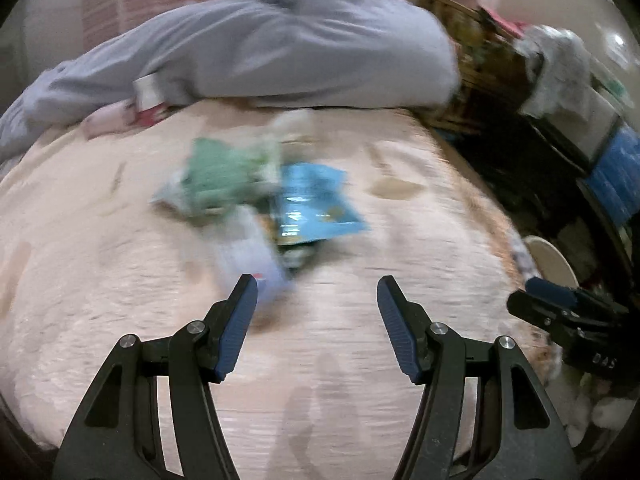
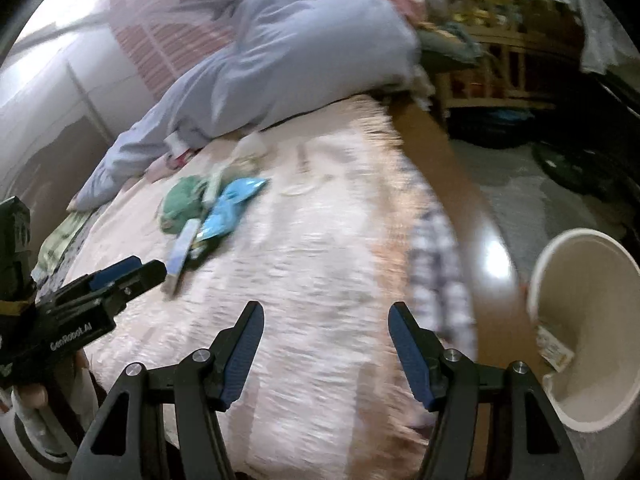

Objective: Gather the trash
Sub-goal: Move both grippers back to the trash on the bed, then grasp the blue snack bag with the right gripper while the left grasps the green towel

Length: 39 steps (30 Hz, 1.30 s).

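The trash lay in one loose pile on the pink bed cover [image 1: 360, 360], ahead of both sets of fingers and touching neither. From the left wrist cam the pile sat just beyond and a bit left of the left gripper [image 1: 317, 286]: a green wrapper [image 1: 218, 176] farthest, a blue packet [image 1: 316, 200] to its right, a pale flat box [image 1: 248, 256] nearest, its near end close by the left finger's tip. From the right wrist cam the same pile was well ahead and left of the right gripper [image 2: 326, 312].

Count — 1 green wrapper, 1 blue packet, 1 pale box, plus a whitish crumpled bit [image 2: 250, 148] farther back; blur hid anything smaller. 1 cream bin [image 2: 588, 320] stood off the bed's edge, right of the right fingers, w/ one scrap of label-like trash [image 2: 554, 346] inside.

Both grippers pointed down at an angle over the bed. Left fingers stood apart, nothing between them. Right fingers also apart and empty. The left gripper showed at the left edge of the right cam, a hand [image 2: 32, 392] beneath it — the right one showed at the right edge of the left cam.

A grey-clothed person [image 1: 280, 52] lay across the far side of the bed.
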Available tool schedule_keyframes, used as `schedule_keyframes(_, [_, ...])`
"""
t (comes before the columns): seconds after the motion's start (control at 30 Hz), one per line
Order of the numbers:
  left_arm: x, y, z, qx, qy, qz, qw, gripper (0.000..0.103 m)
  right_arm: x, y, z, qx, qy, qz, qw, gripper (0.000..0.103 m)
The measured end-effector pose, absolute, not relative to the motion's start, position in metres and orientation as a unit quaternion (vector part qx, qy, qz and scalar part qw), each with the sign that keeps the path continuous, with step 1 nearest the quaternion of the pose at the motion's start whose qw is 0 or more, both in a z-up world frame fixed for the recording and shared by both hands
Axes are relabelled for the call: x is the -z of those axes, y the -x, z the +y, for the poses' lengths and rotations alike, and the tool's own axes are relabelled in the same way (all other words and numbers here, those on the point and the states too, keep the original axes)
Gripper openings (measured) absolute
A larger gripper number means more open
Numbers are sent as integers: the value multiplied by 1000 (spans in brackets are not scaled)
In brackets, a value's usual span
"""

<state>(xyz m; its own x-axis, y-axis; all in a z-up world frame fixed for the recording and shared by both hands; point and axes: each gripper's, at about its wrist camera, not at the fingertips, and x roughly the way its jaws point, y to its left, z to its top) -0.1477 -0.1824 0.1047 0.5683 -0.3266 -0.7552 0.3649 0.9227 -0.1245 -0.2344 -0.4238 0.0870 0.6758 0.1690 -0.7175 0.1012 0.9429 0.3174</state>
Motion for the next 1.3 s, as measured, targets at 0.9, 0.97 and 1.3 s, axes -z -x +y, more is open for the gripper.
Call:
schedule_keyframes(0.9, [-95, 47, -87, 141, 83, 445, 881, 61, -44, 14, -296, -61, -35, 482, 873, 55])
schedule_keyframes(0.97, [-94, 38, -94, 143, 82, 446, 880, 61, -47, 16, -300, -61, -34, 475, 877, 49])
schedule_keyframes(1.3, [-75, -11, -135, 146, 87, 473, 865, 61, -69, 89, -359, -64, -74, 433, 896, 44])
